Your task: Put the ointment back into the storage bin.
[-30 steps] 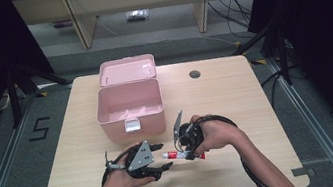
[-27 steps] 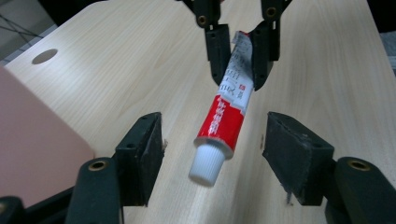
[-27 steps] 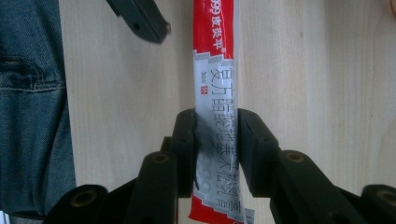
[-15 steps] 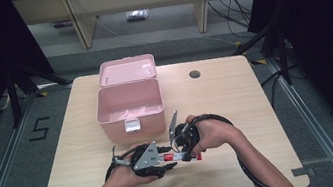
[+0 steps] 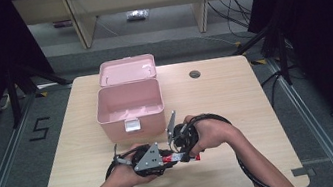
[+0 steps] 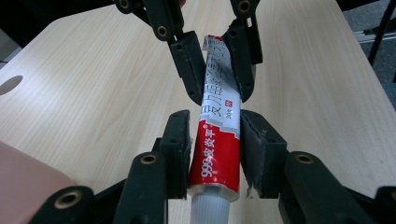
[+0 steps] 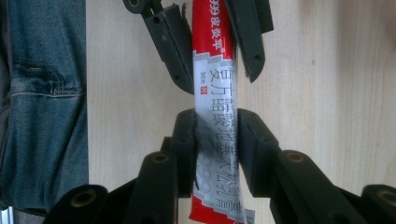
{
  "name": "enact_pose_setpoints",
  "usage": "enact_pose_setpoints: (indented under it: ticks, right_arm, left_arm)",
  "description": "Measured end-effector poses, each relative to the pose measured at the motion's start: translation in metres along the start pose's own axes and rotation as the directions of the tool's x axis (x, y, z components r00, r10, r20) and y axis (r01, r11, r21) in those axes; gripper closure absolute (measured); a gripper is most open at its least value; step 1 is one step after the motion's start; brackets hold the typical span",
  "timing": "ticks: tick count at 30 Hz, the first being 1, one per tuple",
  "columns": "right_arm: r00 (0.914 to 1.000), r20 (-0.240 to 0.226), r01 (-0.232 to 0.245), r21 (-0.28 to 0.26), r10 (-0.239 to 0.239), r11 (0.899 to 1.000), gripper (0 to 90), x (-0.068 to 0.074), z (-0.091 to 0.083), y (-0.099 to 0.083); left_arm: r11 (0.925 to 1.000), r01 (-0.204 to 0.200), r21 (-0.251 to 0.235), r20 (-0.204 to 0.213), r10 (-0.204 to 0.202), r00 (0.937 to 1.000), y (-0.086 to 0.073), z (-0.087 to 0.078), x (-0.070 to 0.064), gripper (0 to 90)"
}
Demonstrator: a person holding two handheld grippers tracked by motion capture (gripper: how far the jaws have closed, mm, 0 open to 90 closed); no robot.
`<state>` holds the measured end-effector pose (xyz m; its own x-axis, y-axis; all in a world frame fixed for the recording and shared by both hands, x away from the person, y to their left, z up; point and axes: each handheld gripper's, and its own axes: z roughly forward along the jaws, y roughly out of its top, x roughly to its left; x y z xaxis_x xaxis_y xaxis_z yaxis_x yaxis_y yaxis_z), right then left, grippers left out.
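Observation:
A red and silver ointment tube (image 5: pixel 178 158) hangs just above the table's front middle, held between both grippers. My left gripper (image 6: pixel 215 135) is shut on its red end near the white cap, with the tube (image 6: pixel 217 140) pressed between both pads. My right gripper (image 7: pixel 215 135) is shut on the silver end of the tube (image 7: pixel 215 84). The two grippers face each other, tips almost touching. In the high view the left gripper (image 5: pixel 160 157) lies at the left and the right gripper (image 5: pixel 179 148) beside it.
An open pink box (image 5: pixel 129 107) with its lid (image 5: pixel 127 70) folded back stands just behind the grippers. A round cable hole (image 5: pixel 195 74) sits at the table's far right. The person's jeans (image 7: pixel 42 93) show past the table's front edge.
My left gripper has moved right to the tube that the right gripper held, and its jaws now clamp the red end. The right gripper has barely moved.

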<state>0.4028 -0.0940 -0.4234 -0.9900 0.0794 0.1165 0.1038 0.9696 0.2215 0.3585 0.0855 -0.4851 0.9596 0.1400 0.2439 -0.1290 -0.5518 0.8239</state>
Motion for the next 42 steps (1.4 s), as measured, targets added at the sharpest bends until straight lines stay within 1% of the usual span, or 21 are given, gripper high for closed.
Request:
enact_pose_setpoints:
  ticks: [6,10,14,16,18,19,20,21,24,25,27,30,31,34,35,36,37,38,39,40,42]
  right_arm:
    - [0.9997,-0.022,0.008,0.004,-0.008,1.000,70.0,0.001,-0.002,0.001]
    - [0.9994,-0.018,0.031,-0.006,-0.031,1.000,69.6,-0.002,-0.001,0.001]
    - [0.9995,-0.024,-0.023,-0.024,0.022,0.999,65.7,0.001,-0.004,0.002]
    - [0.9995,0.015,-0.026,-0.086,0.027,0.996,60.2,-0.002,-0.011,0.002]
    - [0.9977,0.032,-0.056,-0.098,0.060,0.994,59.4,-0.001,-0.014,0.001]
    - [0.9976,0.069,-0.004,-0.098,0.011,0.995,58.5,-0.006,-0.018,-0.003]
    - [0.9955,0.094,0.015,-0.123,-0.004,0.992,57.3,-0.008,-0.022,-0.005]
    - [0.9927,0.100,-0.053,-0.146,0.068,0.988,57.3,-0.004,-0.026,-0.007]
    - [0.9835,0.146,-0.065,-0.263,0.106,0.963,57.3,-0.006,-0.038,-0.020]
    - [0.9749,0.144,-0.119,-0.308,0.170,0.944,58.0,-0.004,-0.041,-0.027]
    - [0.9628,0.184,-0.124,-0.349,0.198,0.929,61.8,-0.008,-0.045,-0.038]
    - [0.9225,0.216,-0.212,-0.411,0.320,0.887,69.7,-0.010,-0.044,-0.057]
    - [0.9176,0.232,-0.207,-0.416,0.323,0.885,72.3,-0.011,-0.043,-0.061]
    - [0.8924,0.242,-0.245,-0.449,0.381,0.859,77.8,-0.013,-0.034,-0.076]
    - [0.8893,0.238,-0.256,-0.448,0.391,0.857,79.1,-0.013,-0.031,-0.079]
    - [0.8735,0.242,-0.283,-0.452,0.422,0.846,80.0,-0.012,-0.028,-0.082]
    - [0.8760,0.256,-0.258,-0.466,0.409,0.846,80.7,-0.014,-0.025,-0.084]
    - [0.8625,0.235,-0.301,-0.474,0.448,0.827,81.1,-0.011,-0.021,-0.087]
    - [0.8644,0.242,-0.293,-0.470,0.441,0.833,81.3,-0.012,-0.020,-0.089]
    - [0.8476,0.241,-0.318,-0.482,0.473,0.817,81.3,-0.011,-0.015,-0.093]
    - [0.8474,0.250,-0.305,-0.493,0.468,0.815,81.4,-0.012,-0.010,-0.098]
  left_arm:
    - [1.0000,0.004,0.004,0.049,-0.004,0.9988,-0.002,-0.001,0.000,69.7]
    - [1.0000,-0.002,0.006,0.051,0.001,0.9987,-0.002,-0.002,0.001,70.3]
    - [0.9999,-0.002,0.014,0.062,0.002,0.9981,-0.003,-0.004,0.003,70.5]
    - [0.9997,-0.009,0.021,0.065,0.008,0.9978,-0.004,-0.006,0.003,70.6]
    - [0.9990,-0.023,0.037,0.061,0.021,0.9979,-0.004,-0.008,0.003,70.6]
    - [0.9996,-0.007,0.029,0.062,0.005,0.9980,-0.005,-0.009,0.003,70.6]
    - [0.9999,-0.004,0.013,0.056,0.003,0.9984,-0.006,-0.010,0.003,70.6]
    - [0.9999,-0.004,0.017,0.052,0.003,0.9986,-0.007,-0.013,0.004,70.6]
    - [0.9999,0.003,0.015,0.028,-0.003,0.9996,-0.011,-0.023,0.006,70.6]
    - [0.9999,0.003,0.016,0.024,-0.004,0.9997,-0.011,-0.026,0.007,70.7]
    - [0.9998,0.015,0.009,0.013,-0.015,0.9998,-0.014,-0.035,0.009,70.6]
    - [0.9998,0.016,0.015,-0.009,-0.016,0.9998,-0.016,-0.045,0.012,70.7]
    - [0.9998,0.014,0.016,-0.018,-0.014,0.9997,-0.016,-0.049,0.014,70.6]
    - [0.9997,0.020,0.011,-0.038,-0.019,0.9991,-0.016,-0.061,0.018,70.7]
    - [0.9997,0.023,0.003,-0.048,-0.023,0.9986,-0.016,-0.064,0.020,70.6]
    - [0.9996,0.028,0.001,-0.052,-0.028,0.9983,-0.016,-0.067,0.021,70.7]
    - [0.9994,0.033,-0.007,-0.060,-0.034,0.9976,-0.016,-0.071,0.023,70.7]
    - [0.9994,0.034,-0.001,-0.068,-0.034,0.9971,-0.016,-0.074,0.025,70.6]
    - [0.9992,0.039,-0.003,-0.079,-0.039,0.9961,-0.015,-0.078,0.028,70.7]
    - [0.9992,0.041,-0.002,-0.086,-0.041,0.9955,-0.015,-0.082,0.031,70.7]
    - [0.9990,0.044,-0.012,-0.103,-0.045,0.9937,-0.014,-0.087,0.036,70.7]
